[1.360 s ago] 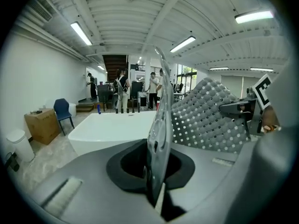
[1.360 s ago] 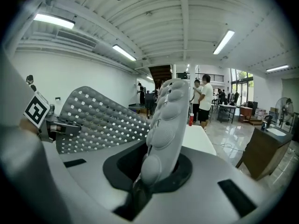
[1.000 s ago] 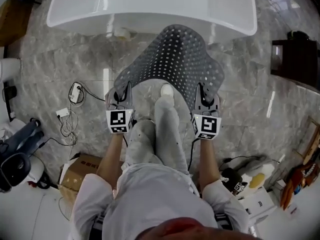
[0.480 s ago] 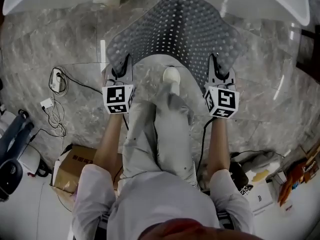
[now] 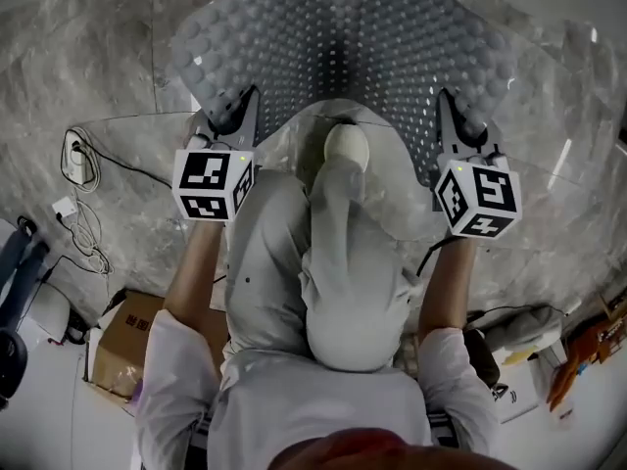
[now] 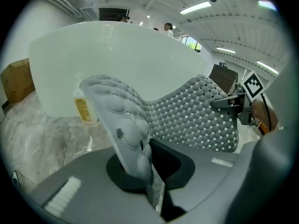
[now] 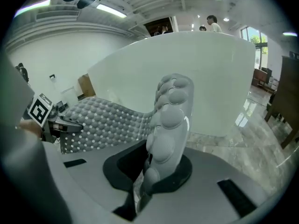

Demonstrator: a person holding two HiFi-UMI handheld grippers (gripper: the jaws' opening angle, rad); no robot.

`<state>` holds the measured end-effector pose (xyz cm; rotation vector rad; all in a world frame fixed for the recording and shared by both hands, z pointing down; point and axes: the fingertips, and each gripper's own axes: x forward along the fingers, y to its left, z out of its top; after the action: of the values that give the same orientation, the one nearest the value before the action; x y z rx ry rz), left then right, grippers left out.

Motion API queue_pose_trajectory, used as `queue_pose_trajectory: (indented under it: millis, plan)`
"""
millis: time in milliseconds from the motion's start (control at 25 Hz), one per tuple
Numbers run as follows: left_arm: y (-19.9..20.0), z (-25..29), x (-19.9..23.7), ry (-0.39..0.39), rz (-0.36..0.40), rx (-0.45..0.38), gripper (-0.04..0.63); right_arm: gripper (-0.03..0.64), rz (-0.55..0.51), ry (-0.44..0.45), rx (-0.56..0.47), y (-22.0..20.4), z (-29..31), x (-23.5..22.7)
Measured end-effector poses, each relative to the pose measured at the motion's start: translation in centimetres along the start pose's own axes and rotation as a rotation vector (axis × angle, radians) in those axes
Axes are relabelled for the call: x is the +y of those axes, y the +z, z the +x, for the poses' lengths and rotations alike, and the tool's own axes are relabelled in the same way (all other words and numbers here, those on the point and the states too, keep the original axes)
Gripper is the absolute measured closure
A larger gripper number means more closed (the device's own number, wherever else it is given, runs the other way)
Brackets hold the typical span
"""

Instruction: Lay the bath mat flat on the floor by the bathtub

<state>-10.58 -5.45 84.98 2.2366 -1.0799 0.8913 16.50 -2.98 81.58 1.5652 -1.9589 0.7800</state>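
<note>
bath mat [image 5: 343, 57] sags between my left gripper [image 5: 238, 114] and right gripper [image 5: 454, 116], fingers pinched narrow on its two near corners, over the floor [image 5: 88, 76] beside the bathtub [image 6: 117, 55], so i judge i'm at the lowering step and next must bring both corners down evenly to lay it flat.

One bath mat [image 5: 343, 47], two grippers [image 5: 238, 116] [image 5: 454, 116], one bathtub [image 6: 117, 55], one bottle [image 6: 84, 108]
</note>
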Motion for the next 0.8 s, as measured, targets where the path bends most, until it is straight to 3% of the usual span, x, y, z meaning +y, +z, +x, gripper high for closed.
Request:
queue_pose_trajectory:
  millis: [320, 800]
  plan:
    - [-1.0, 4.4, 1.2, -0.062, 0.059, 0.026, 0.581, 0.591, -0.033, -0.081, 0.015, -3.2, 4.2, -1.4]
    - [-3.0, 12.8, 5.4, 0.019, 0.182, 0.137, 0.58, 0.591, -0.175, -0.199, 0.113, -6.9, 13.3, -6.2]
